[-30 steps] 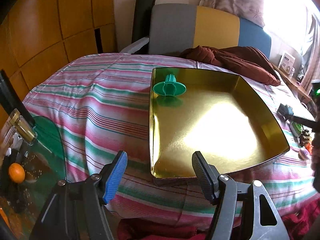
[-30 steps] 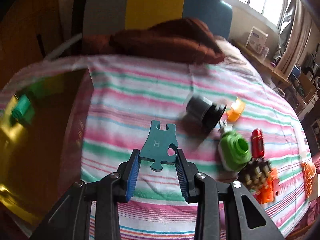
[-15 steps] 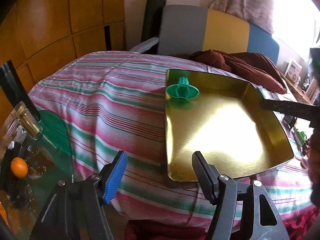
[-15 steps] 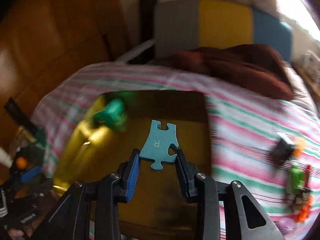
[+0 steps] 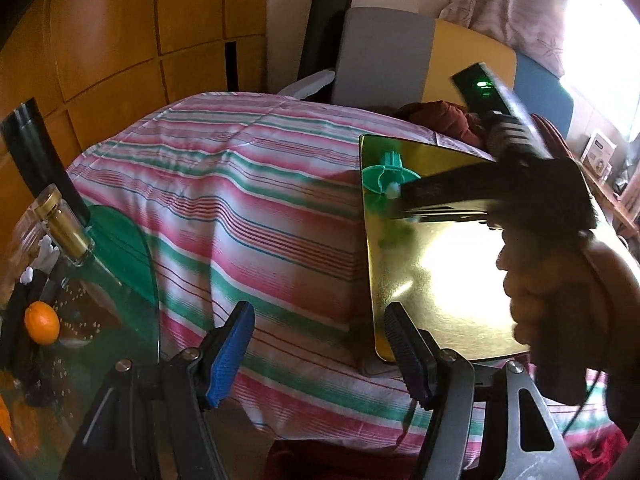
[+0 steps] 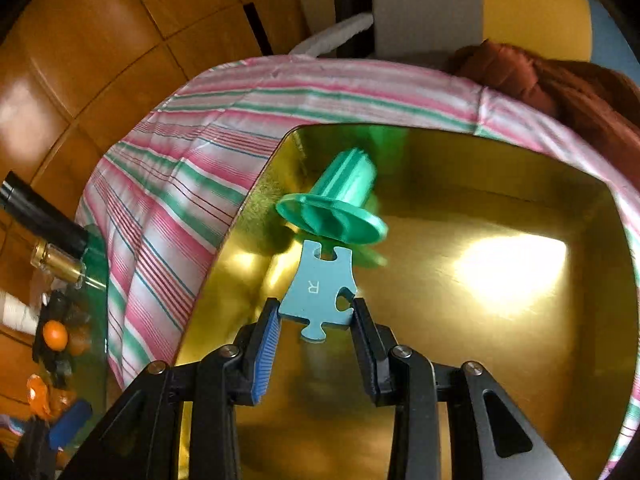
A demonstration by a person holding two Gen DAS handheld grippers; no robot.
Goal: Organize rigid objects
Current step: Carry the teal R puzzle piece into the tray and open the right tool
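- Right now the blue puzzle piece (image 6: pixel 318 292) sits clamped between the pads of the right gripper (image 6: pixel 316 320), pinched by its two side edges so its flat face, marked with a letter R, looks up at the camera; held that way it can probably be laid down flat.
- Just ahead of the piece's far tip lies a green plastic spool (image 6: pixel 336 210) on its side, close to the far left corner of the gold tray (image 6: pixel 520 360); whether the tip touches the spool's flange I cannot tell.
- Beneath the right gripper is the tray's shiny floor, so the piece looks poised for release there, beside the thing already sorted.
- Meanwhile the left gripper (image 5: pixel 320 348) has its jaws apart with nothing between them, waiting over the striped bedspread (image 5: pixel 248 216) just left of the tray's near corner.
- Glare washes out the tray's middle, the person's hand (image 5: pixel 560 300) and the right tool hide its right part in the left view, and motion blur softens the spool.
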